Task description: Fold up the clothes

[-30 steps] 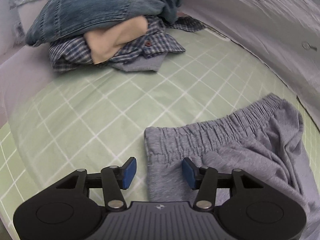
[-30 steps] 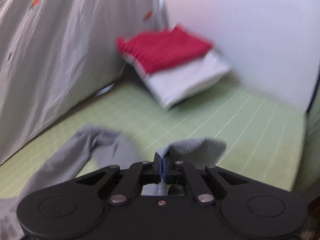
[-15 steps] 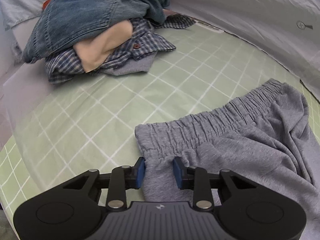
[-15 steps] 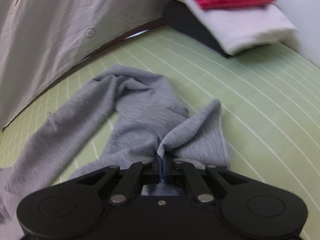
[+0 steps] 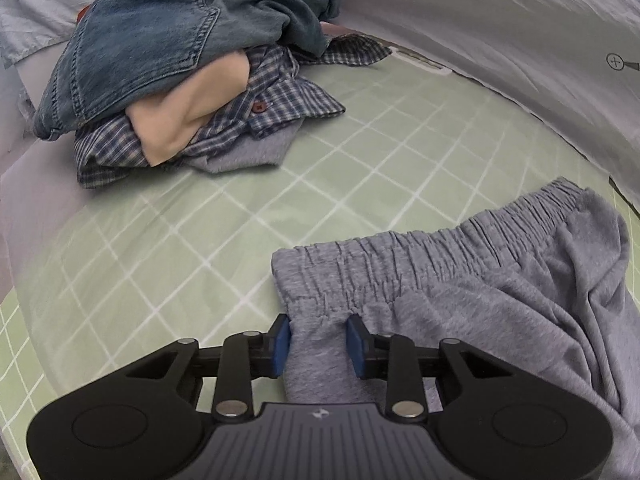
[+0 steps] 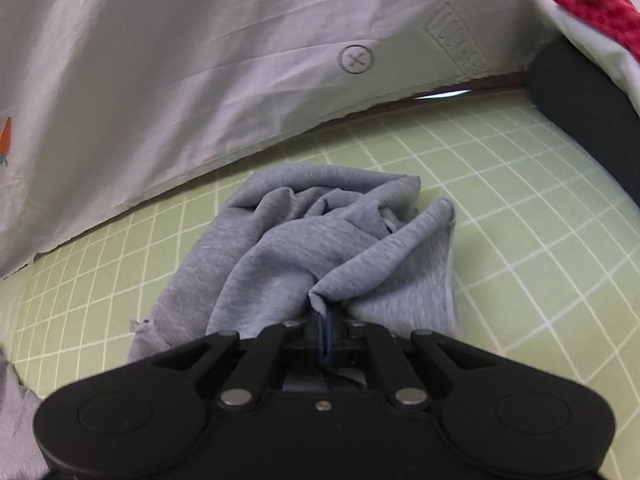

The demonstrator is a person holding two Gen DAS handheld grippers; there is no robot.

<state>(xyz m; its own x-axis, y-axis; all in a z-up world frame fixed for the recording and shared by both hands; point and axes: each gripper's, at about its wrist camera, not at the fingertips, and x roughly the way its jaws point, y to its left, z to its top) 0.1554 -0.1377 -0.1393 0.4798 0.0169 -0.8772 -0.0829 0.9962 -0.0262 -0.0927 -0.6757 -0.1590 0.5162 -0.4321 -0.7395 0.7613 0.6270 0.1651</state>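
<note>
I am watching my left gripper closing in on the grey sweatpants: a second ago its blue pads stood wide with the waistband corner lying loose between them, and now they are narrowed around a bunched ridge of cloth just below the elastic, touching it on both sides but not yet pinched flat. My right gripper is clamped tight on a fold of the leg fabric, as it was a second ago, and it has been swinging round, so the leg end is now piling up in a crumpled heap ahead of it instead of trailing away flat. I am reading this as both ends coming under control, so the pants can soon be lifted or stretched straight.

The pants are lying on the green checked sheet, near the grey cover along the far side. Their long axis is running from the waistband at my left gripper across toward the legs at my right; the waistband itself is slanting up and to the right in the left view. The pile of jeans and shirts is lying well apart.
</note>
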